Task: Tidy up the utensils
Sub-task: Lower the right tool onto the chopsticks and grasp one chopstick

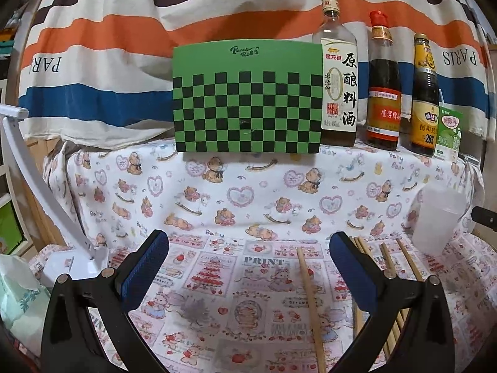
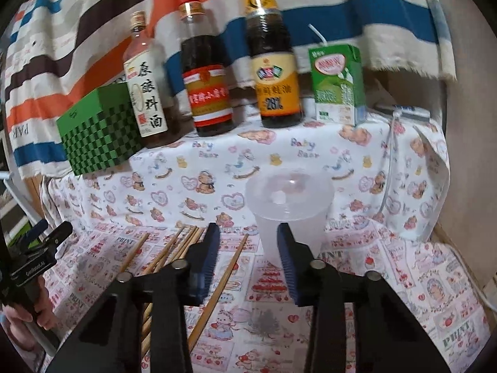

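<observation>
Chopsticks (image 1: pixel 309 304) lie loose on a patterned tablecloth (image 1: pixel 236 186) beside a translucent plastic cup (image 1: pixel 438 220), apparently the holder they are meant for.

Left wrist view: the left gripper (image 1: pixel 248 267) hovers low over the cloth with its blue-padded jaws spread wide and nothing between the pads. One stick lies in the gap below, running toward the camera; several more fan out behind and under the right-hand finger, their tips just short of the cup. Along the back edge a green checkered box (image 1: pixel 247 99) stands next to three condiment bottles (image 1: pixel 383 87) and a small green carton (image 1: pixel 449 133), lined up against a striped cloth (image 1: pixel 124 46) and clear of the working area.

Right wrist view: the right gripper (image 2: pixel 247 264) points slightly downward at the cup (image 2: pixel 290 205), which stands upright with its mouth open, just beyond the fingertips. Its jaws stand partly apart, the gap empty, and the pads press on nothing. A single chopstick (image 2: pixel 222 283) lies on the cloth below, crossing under the left-hand finger, while a bundle of others (image 2: pixel 174 248) spreads to its left. At the frame's left edge the other gripper (image 2: pixel 43 239) is seen, a hand (image 2: pixel 18 314) holding its handle. Judging by the layout, the sticks have yet to be gathered into the cup.
</observation>
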{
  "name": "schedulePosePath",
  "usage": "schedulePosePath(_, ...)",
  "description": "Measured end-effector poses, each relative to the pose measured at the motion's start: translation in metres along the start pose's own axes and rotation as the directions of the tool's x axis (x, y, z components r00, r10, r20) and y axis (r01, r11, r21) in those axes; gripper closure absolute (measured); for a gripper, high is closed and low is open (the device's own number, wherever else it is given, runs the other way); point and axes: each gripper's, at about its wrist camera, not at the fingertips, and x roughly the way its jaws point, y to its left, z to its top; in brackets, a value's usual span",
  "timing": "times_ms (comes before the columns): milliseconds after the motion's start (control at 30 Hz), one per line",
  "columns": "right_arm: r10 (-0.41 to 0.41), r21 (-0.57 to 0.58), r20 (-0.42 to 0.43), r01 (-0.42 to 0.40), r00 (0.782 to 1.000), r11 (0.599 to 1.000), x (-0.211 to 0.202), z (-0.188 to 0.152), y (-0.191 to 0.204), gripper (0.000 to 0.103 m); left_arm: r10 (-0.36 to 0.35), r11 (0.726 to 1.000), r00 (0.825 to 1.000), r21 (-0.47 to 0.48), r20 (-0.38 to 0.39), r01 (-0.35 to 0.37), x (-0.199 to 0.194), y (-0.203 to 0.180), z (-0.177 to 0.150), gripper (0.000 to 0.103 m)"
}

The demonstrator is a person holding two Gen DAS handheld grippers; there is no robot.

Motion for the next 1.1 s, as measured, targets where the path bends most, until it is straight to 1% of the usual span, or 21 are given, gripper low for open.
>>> schedulePosePath(33, 0.017, -0.019, -0.009, -0.017, 1.0, 1.0, 0.001, 0.0, 0.002, 0.066, 0.001, 1.0, 1.0, 0.003, 0.004, -0.001, 0.0, 0.0, 0.0, 0.0)
schedulePosePath(100, -0.004, -0.055, -0.033, 0.002, 0.999, 0.999, 0.004, -0.003, 0.009, 0.066, -0.029, 0.999, 0.999, 0.015, 0.014, 0.029, 0.0, -0.003, 0.0, 0.0)
schedulePosePath(133, 0.009, -0.048, -0.06, -0.012, 0.998, 0.999, 0.006, -0.004, 0.013, 0.067, -0.04, 0.999, 0.999, 0.022, 0.02, 0.04, 0.001, -0.004, 0.001, 0.0)
schedulePosePath(167, 0.045, -0.028, -0.091, -0.048, 0.995, 0.998, 0.007, -0.005, 0.016, 0.069, -0.037, 0.999, 0.999, 0.029, 0.021, 0.036, 0.002, -0.006, 0.001, 0.0)
schedulePosePath(233, 0.083, 0.033, -0.103, -0.08, 0.991, 0.996, 0.002, -0.003, 0.022, 0.071, -0.024, 0.999, 0.999, 0.029, 0.031, 0.023, -0.001, -0.007, 0.001, 0.0)
schedulePosePath(267, 0.073, 0.04, -0.089, -0.069, 0.993, 0.997, -0.001, -0.003, 0.026, 0.071, -0.026, 0.999, 0.999, 0.023, 0.035, 0.025, -0.002, -0.006, 0.001, 0.0)
schedulePosePath(300, 0.023, 0.018, -0.075, -0.022, 0.997, 1.0, -0.004, 0.0, 0.035, 0.071, -0.029, 0.999, 0.999, 0.017, 0.031, 0.029, -0.002, -0.004, 0.001, 0.0)
schedulePosePath(367, -0.062, -0.052, -0.096, 0.058, 0.993, 0.997, 0.001, 0.004, 0.049, 0.071, -0.021, 1.0, 0.999, 0.01, 0.028, 0.021, -0.002, -0.003, 0.001, 0.0)
schedulePosePath(400, -0.071, -0.074, -0.104, 0.064, 0.992, 0.995, 0.005, 0.006, 0.054, 0.071, -0.018, 1.0, 0.999, 0.01, 0.029, 0.017, -0.002, -0.003, 0.001, 0.0)
schedulePosePath(467, -0.132, -0.152, -0.131, 0.111, 0.983, 0.982, 0.019, 0.01, 0.067, 0.071, -0.017, 1.0, 0.999, 0.013, 0.03, 0.017, -0.002, -0.004, 0.001, 0.0)
schedulePosePath(500, -0.128, -0.148, -0.145, 0.106, 0.981, 0.983, 0.024, 0.01, 0.067, 0.071, -0.018, 1.0, 0.999, 0.014, 0.029, 0.017, -0.003, -0.004, 0.001, 0.0)
schedulePosePath(567, -0.096, -0.11, -0.278, 0.068, 0.956, 0.992, 0.053, 0.014, 0.065, 0.071, -0.017, 1.0, 0.999, 0.013, 0.029, 0.017, -0.003, -0.004, 0.001, 0.0)
schedulePosePath(600, -0.081, -0.082, -0.315, 0.058, 0.946, 0.995, 0.064, 0.016, 0.062, 0.071, -0.017, 1.0, 0.999, 0.013, 0.03, 0.017, -0.003, -0.004, 0.001, 0.0)
schedulePosePath(633, -0.079, -0.034, -0.355, 0.072, 0.932, 0.997, 0.078, 0.019, 0.057, 0.071, -0.017, 1.0, 0.999, 0.013, 0.03, 0.017, -0.002, -0.004, 0.001, 0.0)
schedulePosePath(667, -0.101, -0.015, -0.382, 0.103, 0.919, 0.995, 0.087, 0.019, 0.054, 0.071, -0.017, 1.0, 0.999, 0.013, 0.027, 0.017, -0.002, -0.004, 0.001, 0.0)
schedulePosePath(733, -0.153, -0.016, -0.419, 0.162, 0.895, 0.987, 0.103, 0.018, 0.049, 0.071, -0.009, 1.0, 1.0, 0.014, 0.017, 0.009, -0.002, -0.004, 0.0, 0.0)
schedulePosePath(767, -0.163, -0.019, -0.426, 0.172, 0.89, 0.985, 0.107, 0.016, 0.047, 0.071, -0.01, 1.0, 1.0, 0.014, 0.012, 0.01, -0.001, -0.004, 0.0, 0.0)
schedulePosePath(833, -0.157, -0.007, -0.465, 0.174, 0.871, 0.985, 0.117, 0.013, 0.045, 0.071, -0.025, 0.999, 1.0, 0.02, 0.003, 0.025, -0.001, -0.005, 0.0, 0.0)
schedulePosePath(900, -0.147, 0.014, -0.489, 0.177, 0.86, 0.984, 0.124, 0.01, 0.043, 0.071, -0.031, 0.999, 1.0, 0.032, -0.003, 0.031, 0.0, -0.007, -0.001, 0.0)
schedulePosePath(1033, -0.175, 0.013, -0.52, 0.213, 0.836, 0.977, 0.141, -0.001, 0.041, 0.071, -0.02, 0.999, 1.0, 0.031, 0.01, 0.02, -0.002, -0.007, 0.0, 0.0)
schedulePosePath(1100, -0.18, 0.004, -0.534, 0.215, 0.826, 0.977, 0.146, -0.005, 0.044, 0.075, -0.009, 1.0, 1.0, 0.018, 0.02, 0.009, -0.005, -0.004, 0.0, 0.0)
